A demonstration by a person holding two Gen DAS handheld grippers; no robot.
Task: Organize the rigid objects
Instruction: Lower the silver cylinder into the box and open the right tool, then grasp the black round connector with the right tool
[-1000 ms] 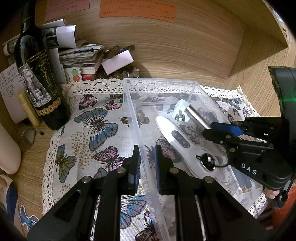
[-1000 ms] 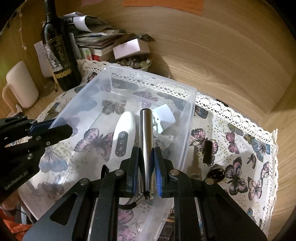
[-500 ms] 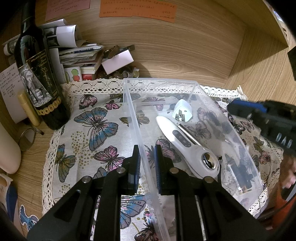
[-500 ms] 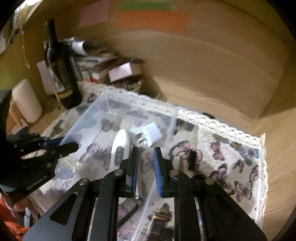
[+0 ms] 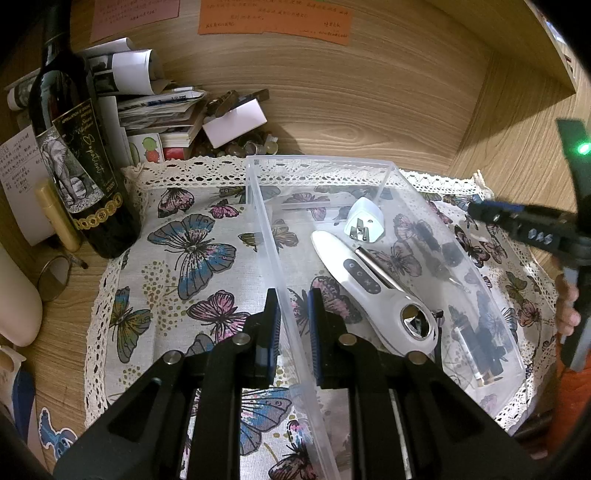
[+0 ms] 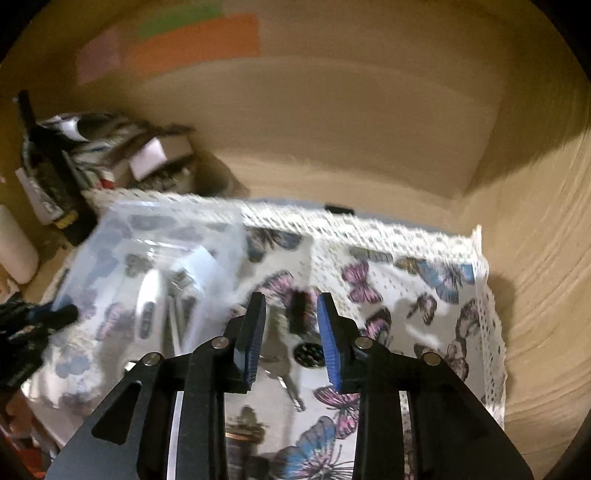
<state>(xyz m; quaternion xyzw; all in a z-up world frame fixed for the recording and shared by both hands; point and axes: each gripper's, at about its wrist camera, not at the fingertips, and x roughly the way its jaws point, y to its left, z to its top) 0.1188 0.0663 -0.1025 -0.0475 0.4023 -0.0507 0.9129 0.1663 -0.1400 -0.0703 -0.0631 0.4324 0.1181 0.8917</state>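
1. Clear plastic bin (image 5: pixel 280 258) sits on the butterfly cloth (image 5: pixel 177 266); the left gripper (image 5: pixel 293 325) has its jaws clamped on the bin's near-left wall.
2. Inside lie a white handheld device (image 5: pixel 365 284), a metal rod (image 5: pixel 373 266) touching it, and farther back a white plug (image 5: pixel 364 219).
3. The right gripper (image 6: pixel 291 336) hangs released, grasping nothing, above small dark items on the cloth right of the bin.
4. A wine bottle (image 5: pixel 74 162) stands far left.

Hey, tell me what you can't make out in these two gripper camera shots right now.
- Right wrist view: motion blur smears everything; the small dark items on the butterfly cloth between the open right gripper fingers cannot be identified.
- Left wrist view: dark items seen through the clear bin wall are too murky to name.
- Left wrist view: orange note writing is too small, cut off by the top edge.
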